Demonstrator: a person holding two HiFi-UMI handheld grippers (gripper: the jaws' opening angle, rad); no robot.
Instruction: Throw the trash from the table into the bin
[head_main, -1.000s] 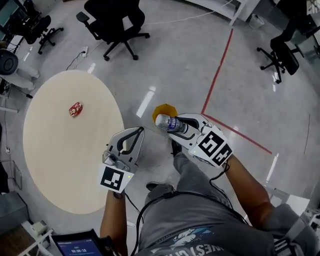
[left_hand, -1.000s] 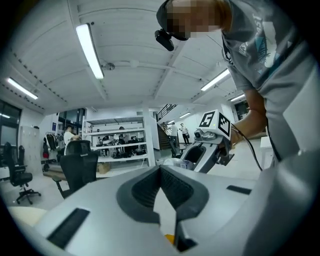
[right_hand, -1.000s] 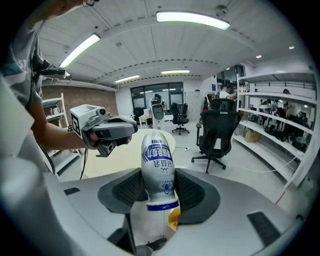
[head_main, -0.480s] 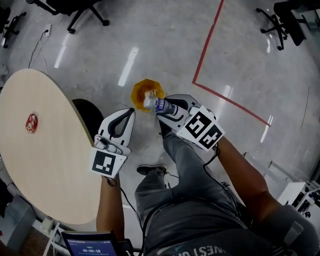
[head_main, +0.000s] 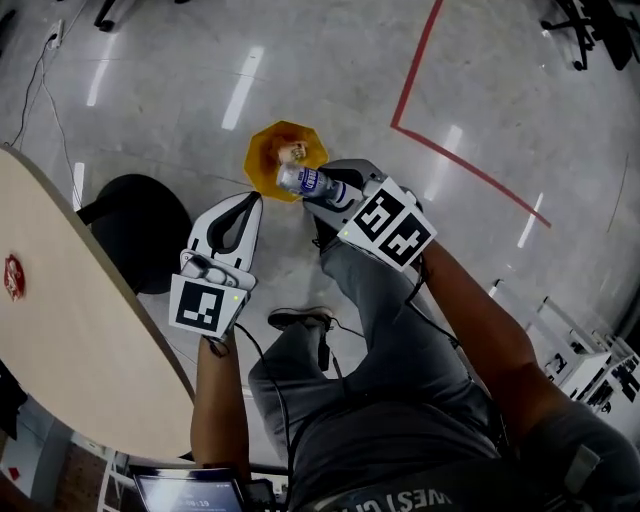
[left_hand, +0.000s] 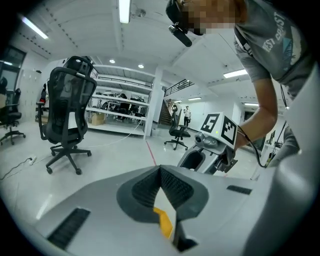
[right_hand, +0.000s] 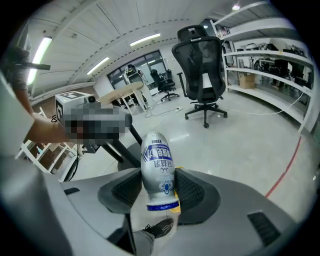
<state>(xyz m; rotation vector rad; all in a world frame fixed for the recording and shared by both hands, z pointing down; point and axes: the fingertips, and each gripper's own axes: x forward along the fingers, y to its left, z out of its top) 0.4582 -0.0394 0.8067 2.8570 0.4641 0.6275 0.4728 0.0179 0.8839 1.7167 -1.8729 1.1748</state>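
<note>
A silvery plastic bottle (head_main: 300, 181) with a blue label lies across my right gripper (head_main: 325, 190), which is shut on it. The bottle's far end hangs over the rim of the orange bin (head_main: 287, 158) on the floor, which holds some trash. In the right gripper view the bottle (right_hand: 158, 165) stands between the ribbed pads, cap end toward the camera. My left gripper (head_main: 248, 200) hovers left of the bin, shut with nothing in it; its pads meet at the tips (left_hand: 161, 172). A crushed red can (head_main: 10, 277) lies on the beige round table (head_main: 100, 330) at the far left.
A black round base (head_main: 140, 230) sits on the floor beside the table's edge. A red tape line (head_main: 450, 150) crosses the glossy floor at the right. The person's legs and a shoe (head_main: 300, 318) are under the grippers. A black office chair (left_hand: 67, 115) stands farther off.
Both grippers have sunk toward the floor, and the bottle now reaches over the orange bin. The table and red can have slid to the left edge of the head view.
</note>
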